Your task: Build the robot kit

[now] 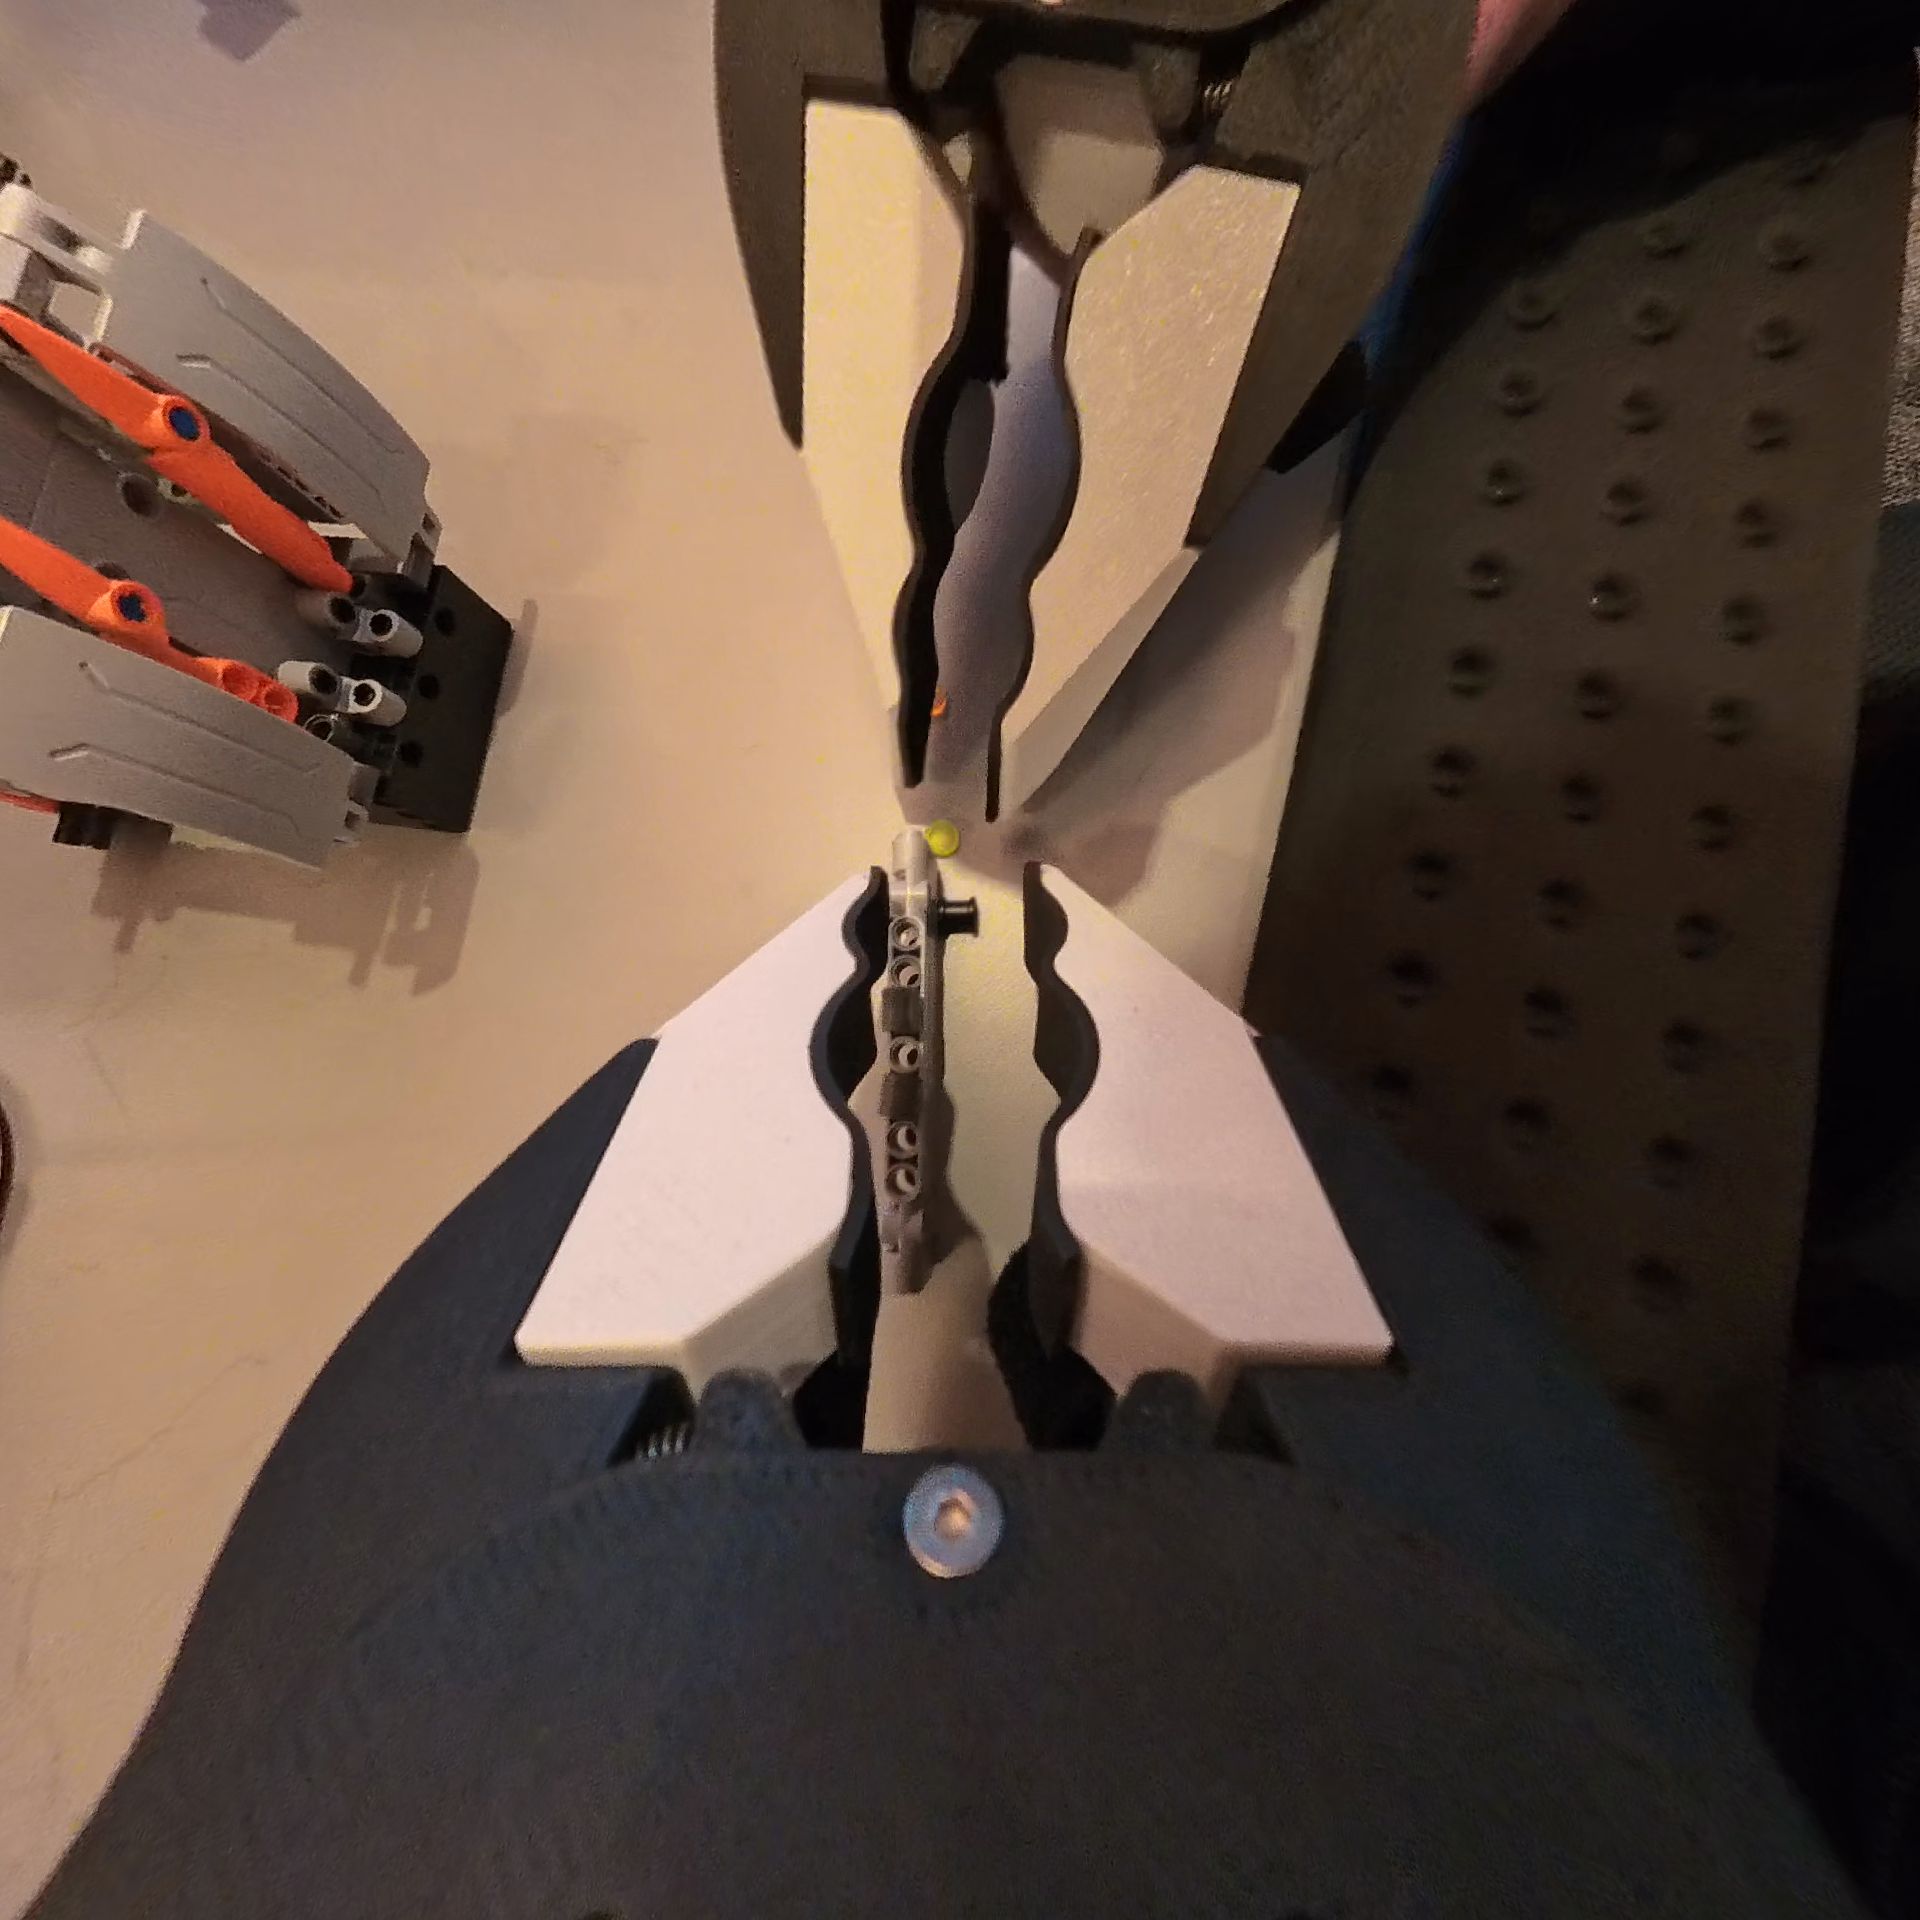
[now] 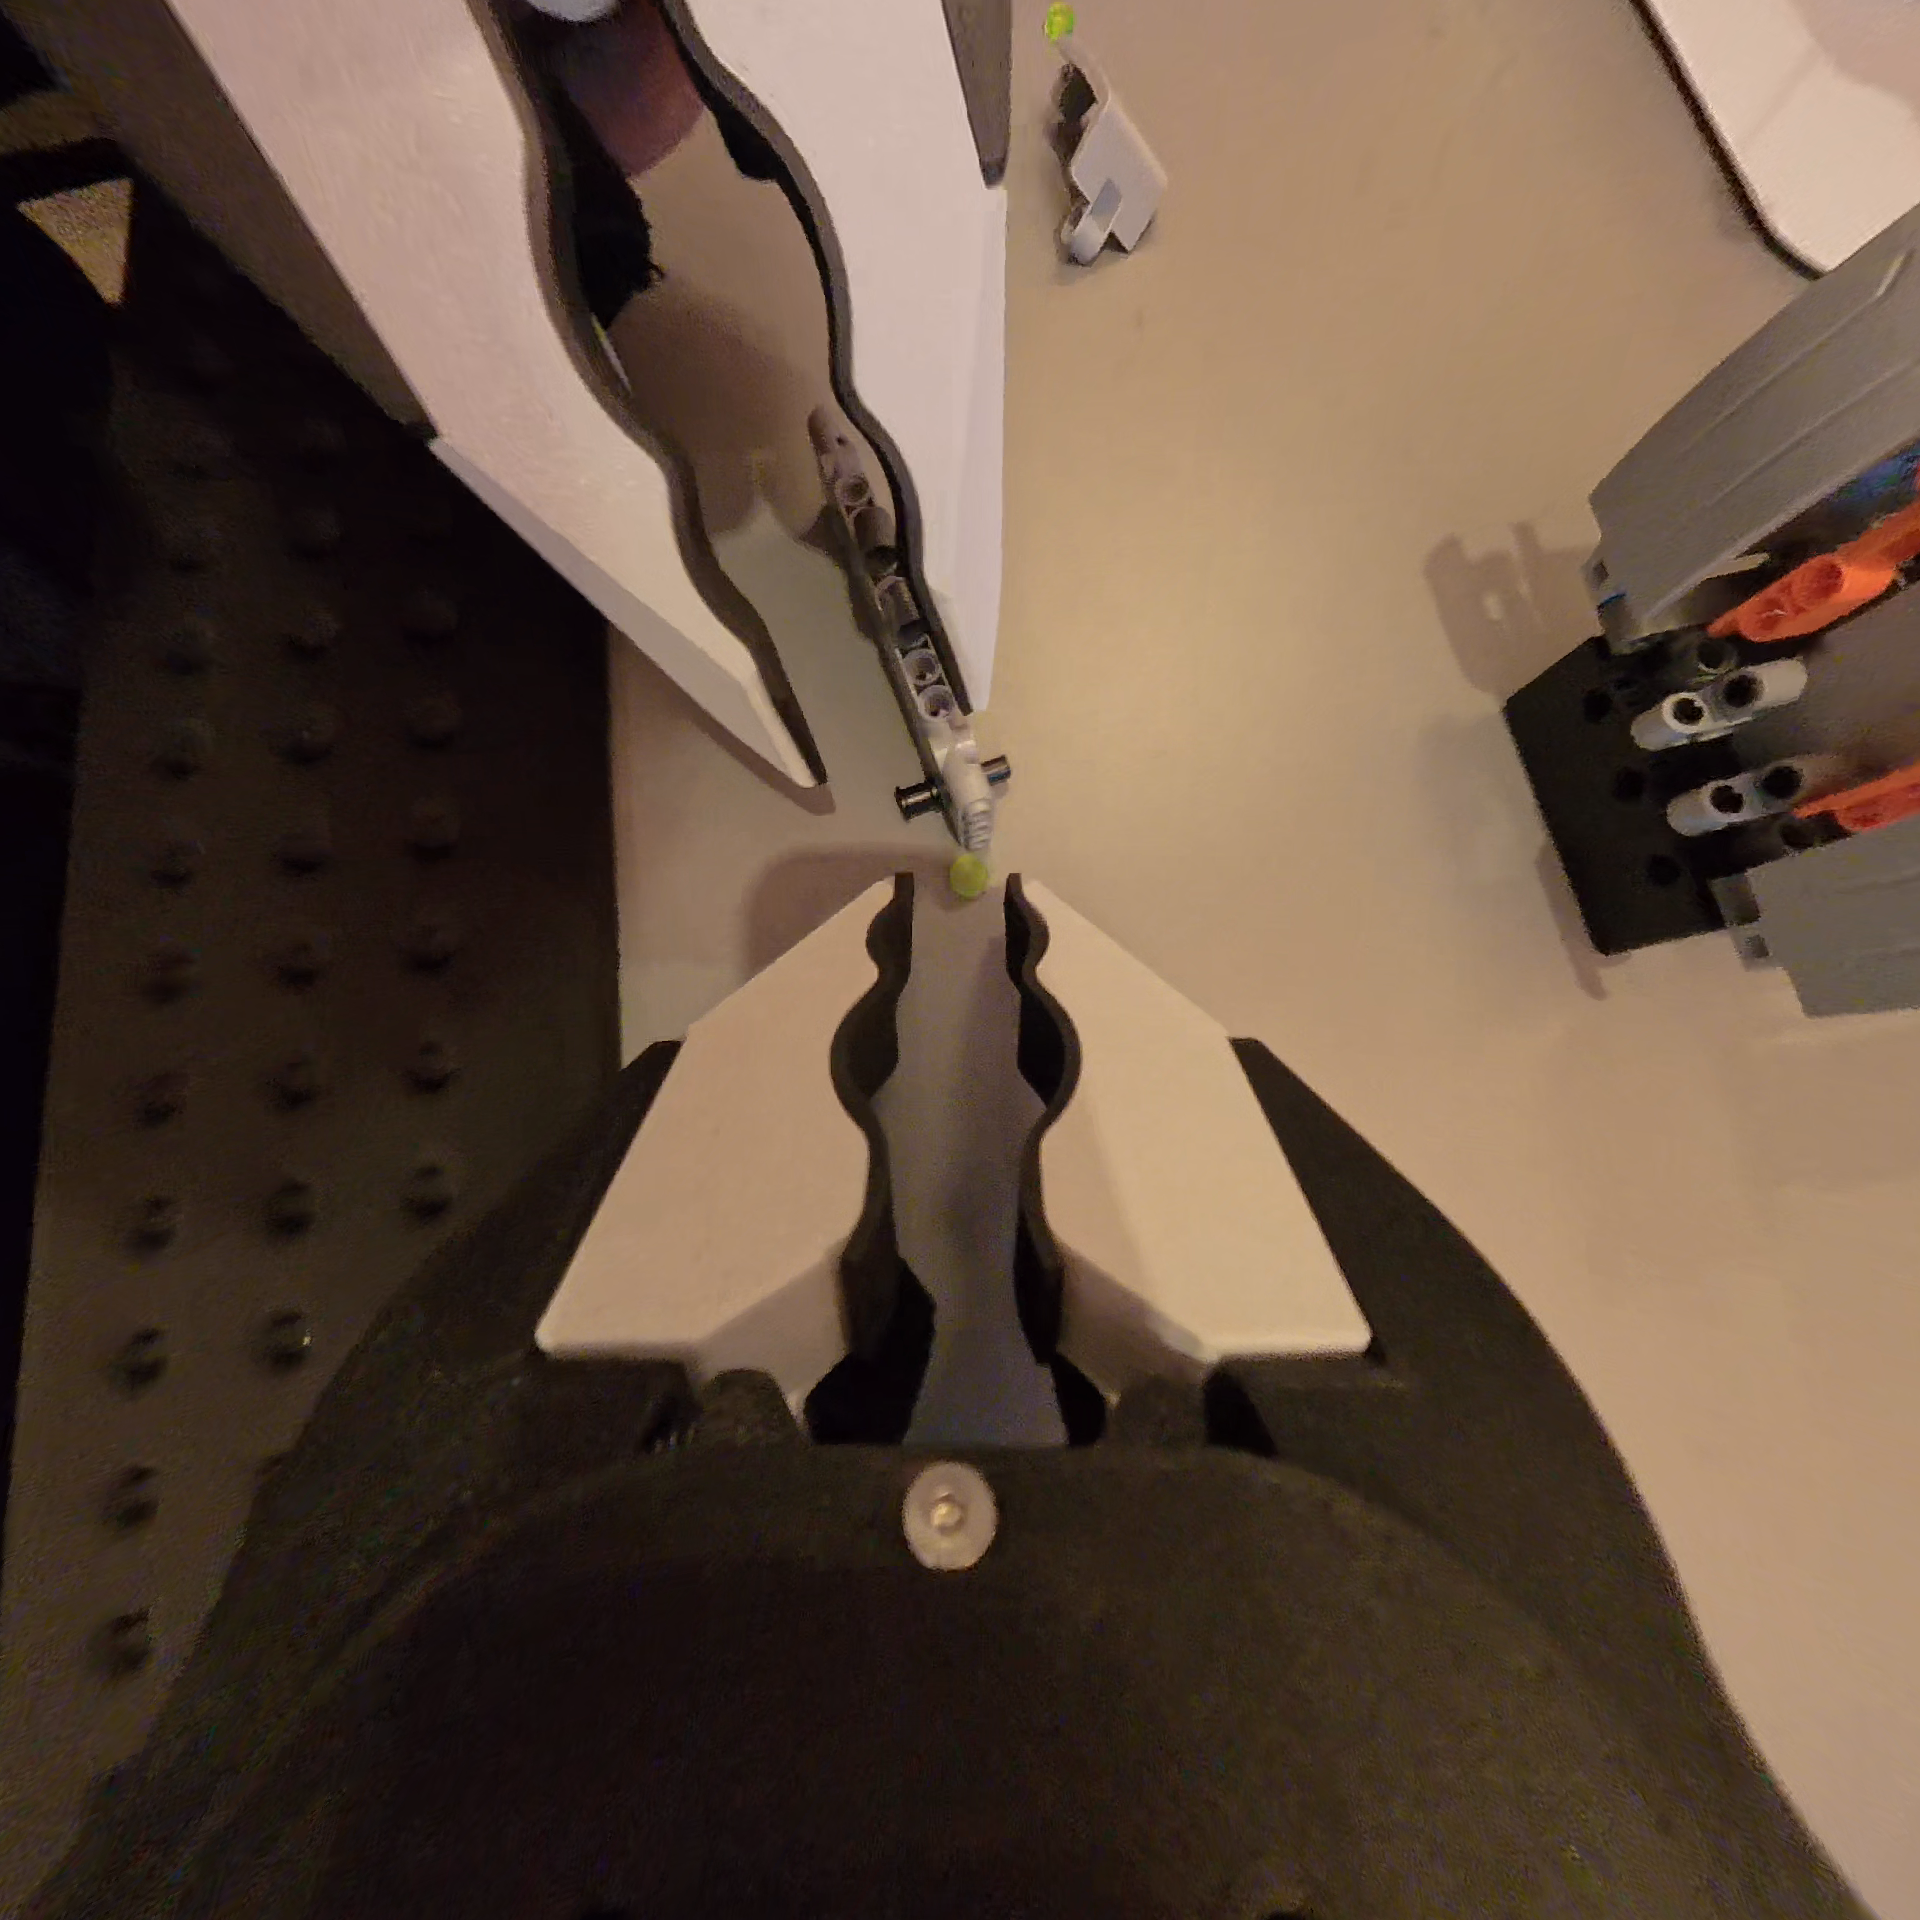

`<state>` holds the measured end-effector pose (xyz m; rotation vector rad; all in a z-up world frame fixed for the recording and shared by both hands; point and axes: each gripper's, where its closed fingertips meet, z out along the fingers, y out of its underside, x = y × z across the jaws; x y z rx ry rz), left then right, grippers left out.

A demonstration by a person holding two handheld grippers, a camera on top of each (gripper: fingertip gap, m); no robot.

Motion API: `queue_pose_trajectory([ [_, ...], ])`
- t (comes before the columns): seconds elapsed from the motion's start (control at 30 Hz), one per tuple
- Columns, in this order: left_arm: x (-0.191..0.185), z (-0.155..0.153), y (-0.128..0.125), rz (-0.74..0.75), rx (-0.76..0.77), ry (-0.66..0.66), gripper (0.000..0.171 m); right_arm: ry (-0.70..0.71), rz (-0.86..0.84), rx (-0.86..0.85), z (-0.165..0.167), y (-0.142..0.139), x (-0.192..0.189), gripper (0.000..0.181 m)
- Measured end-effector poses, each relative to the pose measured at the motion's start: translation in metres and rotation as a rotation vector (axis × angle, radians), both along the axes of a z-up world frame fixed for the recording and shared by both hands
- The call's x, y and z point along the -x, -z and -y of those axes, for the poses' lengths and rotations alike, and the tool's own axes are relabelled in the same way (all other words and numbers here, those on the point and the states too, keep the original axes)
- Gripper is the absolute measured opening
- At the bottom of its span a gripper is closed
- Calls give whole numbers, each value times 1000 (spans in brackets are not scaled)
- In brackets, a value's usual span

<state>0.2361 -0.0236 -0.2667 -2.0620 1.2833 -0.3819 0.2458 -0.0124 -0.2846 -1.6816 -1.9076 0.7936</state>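
Note:
A grey perforated building-toy beam (image 1: 909, 1039) lies lengthwise between the jaws of my left gripper (image 1: 948, 873). It rests against the left finger, with a clear gap to the right finger. A black pin (image 1: 956, 914) crosses its light grey tip. A small yellow-green round stud (image 1: 942, 836) sits at that tip. My right gripper (image 2: 958, 878) faces the left one nose to nose, jaws slightly apart, with the stud (image 2: 966, 873) between its fingertips and untouched. The beam (image 2: 914, 665) and my left gripper (image 2: 896, 740) also show in the right wrist view.
A grey, orange and black toy model (image 1: 208, 582) stands on the beige table (image 1: 623, 1039), and shows again in the right wrist view (image 2: 1766, 727). A black studded mat (image 1: 1610, 727) lies beside the grippers. A small light grey part (image 2: 1107, 166) and another green stud (image 2: 1058, 19) lie farther off. Less than 4 cm separates the two grippers' tips.

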Motion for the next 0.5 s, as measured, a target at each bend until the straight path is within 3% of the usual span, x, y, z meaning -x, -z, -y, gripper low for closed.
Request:
queue_pose_trajectory([
  [0.3, 5, -1, -2, 9, -17, -11, 24, -29, 38, 52, 3, 8, 6, 4],
  [0.5, -7, -1, -14, -11, -132, 46, 21, -31, -92, 358, 12, -25, -3, 4],
])
